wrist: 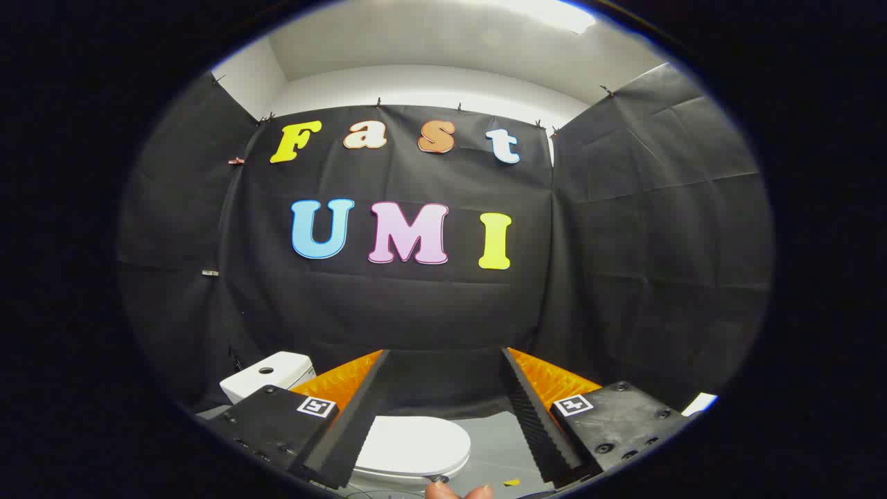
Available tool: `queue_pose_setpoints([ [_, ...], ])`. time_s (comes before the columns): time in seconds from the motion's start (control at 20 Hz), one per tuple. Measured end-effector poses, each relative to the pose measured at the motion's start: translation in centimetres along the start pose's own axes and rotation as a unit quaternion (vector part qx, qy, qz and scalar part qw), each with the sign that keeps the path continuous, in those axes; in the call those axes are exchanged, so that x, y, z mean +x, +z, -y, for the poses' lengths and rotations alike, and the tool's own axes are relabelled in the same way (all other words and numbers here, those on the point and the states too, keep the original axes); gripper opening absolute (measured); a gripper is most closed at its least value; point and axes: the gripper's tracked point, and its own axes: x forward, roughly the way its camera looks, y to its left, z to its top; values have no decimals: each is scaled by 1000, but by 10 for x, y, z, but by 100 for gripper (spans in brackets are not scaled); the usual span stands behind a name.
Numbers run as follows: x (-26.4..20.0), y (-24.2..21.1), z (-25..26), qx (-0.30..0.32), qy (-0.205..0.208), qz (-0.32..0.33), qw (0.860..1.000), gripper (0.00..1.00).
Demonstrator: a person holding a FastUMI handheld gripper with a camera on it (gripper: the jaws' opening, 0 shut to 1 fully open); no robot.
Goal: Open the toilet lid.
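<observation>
Floor (495, 450): pale grey, smooth, seen below and between the two fingers, which stand wide apart with nothing between them.

On the floor: a white toilet. Its lid (416, 443) is down, lying flat on the bowl, and sits just ahead of the left finger. The white tank (267, 374) stands beyond the lid, partly hidden behind the left finger, close to the black cloth wall.

A small yellow scrap (511, 482) lies on the floor to the right of the lid, near the right finger. Too small to tell what it is.
</observation>
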Motion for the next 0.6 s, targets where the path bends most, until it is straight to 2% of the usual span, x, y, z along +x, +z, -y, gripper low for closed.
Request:
queue_pose_setpoints([
  [0.6, -4, 11, 5, -2, -4, 12, 1000, 98],
])
